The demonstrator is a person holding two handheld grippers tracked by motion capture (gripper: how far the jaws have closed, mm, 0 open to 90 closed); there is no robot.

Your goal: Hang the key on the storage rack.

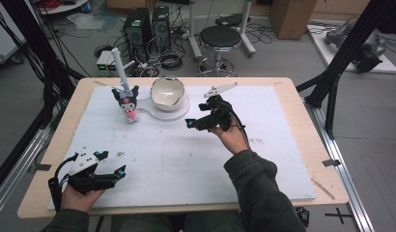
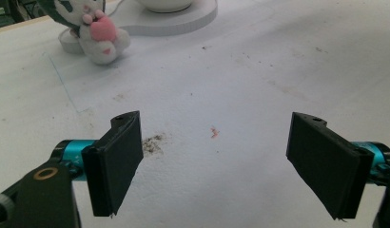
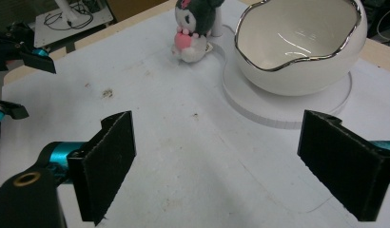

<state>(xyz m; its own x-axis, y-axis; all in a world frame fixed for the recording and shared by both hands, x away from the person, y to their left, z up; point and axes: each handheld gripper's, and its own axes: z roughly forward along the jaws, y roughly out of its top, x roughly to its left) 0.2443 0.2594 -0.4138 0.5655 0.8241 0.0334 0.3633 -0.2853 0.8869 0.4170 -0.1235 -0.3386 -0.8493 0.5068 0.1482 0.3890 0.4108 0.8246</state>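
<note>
The left gripper (image 1: 110, 164) rests at the near left corner of the white foam board (image 1: 186, 159), jaws spread wide and empty; in the left gripper view only bare, stained board lies between them. Farther in, right of centre, the right gripper (image 1: 192, 122) is held above the board, jaws likewise wide apart with nothing between them, pointed toward the far left. Just beyond it, at the far centre, the white bowl (image 1: 167, 93) with a silver rim sits on a round white base (image 1: 160, 114). Left of the bowl, close beside the base, stands the plush toy (image 1: 127, 100), upright, holding a pink heart.
</note>
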